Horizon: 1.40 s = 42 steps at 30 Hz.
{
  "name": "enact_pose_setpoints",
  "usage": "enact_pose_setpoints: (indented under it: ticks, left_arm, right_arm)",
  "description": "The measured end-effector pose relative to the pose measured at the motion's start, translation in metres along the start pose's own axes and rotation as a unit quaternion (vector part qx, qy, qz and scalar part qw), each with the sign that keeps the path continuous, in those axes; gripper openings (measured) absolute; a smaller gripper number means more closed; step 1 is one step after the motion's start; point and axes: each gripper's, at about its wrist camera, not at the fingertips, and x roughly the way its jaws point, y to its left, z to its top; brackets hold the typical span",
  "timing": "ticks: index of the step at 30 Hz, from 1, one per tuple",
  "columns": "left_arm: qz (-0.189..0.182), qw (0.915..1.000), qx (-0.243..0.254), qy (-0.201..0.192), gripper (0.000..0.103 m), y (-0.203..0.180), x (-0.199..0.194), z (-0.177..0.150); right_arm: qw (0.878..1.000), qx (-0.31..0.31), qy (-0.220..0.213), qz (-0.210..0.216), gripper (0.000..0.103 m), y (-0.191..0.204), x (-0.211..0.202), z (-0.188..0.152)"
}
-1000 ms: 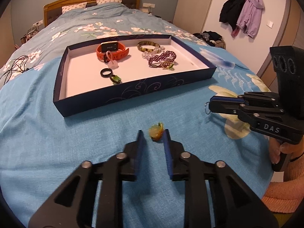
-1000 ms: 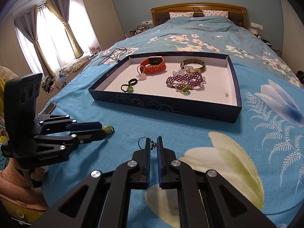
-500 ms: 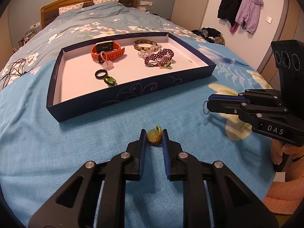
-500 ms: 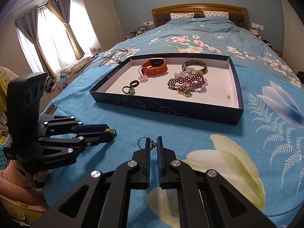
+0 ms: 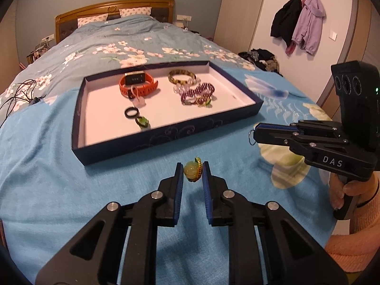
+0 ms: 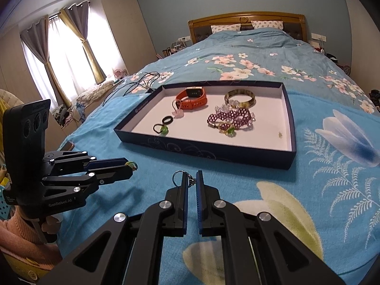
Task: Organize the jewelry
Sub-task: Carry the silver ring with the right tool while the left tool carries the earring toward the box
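Your left tool (image 5: 192,172) pinches the round yellow-green bead charm with a braided green-yellow cord (image 5: 192,171) just above the blue floral bedspread (image 5: 47,190), in front of the dark blue shallow cardboard tray (image 5: 166,135). The bead is round and may roll out of the pads. Your right tool (image 6: 190,181) is pressed together on a small silver key ring (image 6: 177,178); its loop sticks out to the left, and only an edge is caught, so it may drop

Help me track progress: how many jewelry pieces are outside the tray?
2: a yellow-green bead gripped by the left gripper, a metal ring pinched in the right gripper. Others may be hidden.
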Motion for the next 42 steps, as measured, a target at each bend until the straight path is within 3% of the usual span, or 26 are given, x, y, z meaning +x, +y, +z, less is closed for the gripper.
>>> enact_pose_setpoints:
  ticks: [17, 42]
  left_arm:
    - [0.017, 0.9986, 0.004, -0.050, 0.016, -0.004, -0.022, 0.022]
    - [0.029, 0.9970, 0.009, -0.072, 0.016, -0.004, -0.024, 0.039]
  right_arm:
    - [0.999, 0.004, -0.033, 0.005, 0.005, -0.002, -0.008, 0.017]
    - [0.998, 0.006, -0.056, 0.009, 0.005, -0.007, -0.010, 0.039]
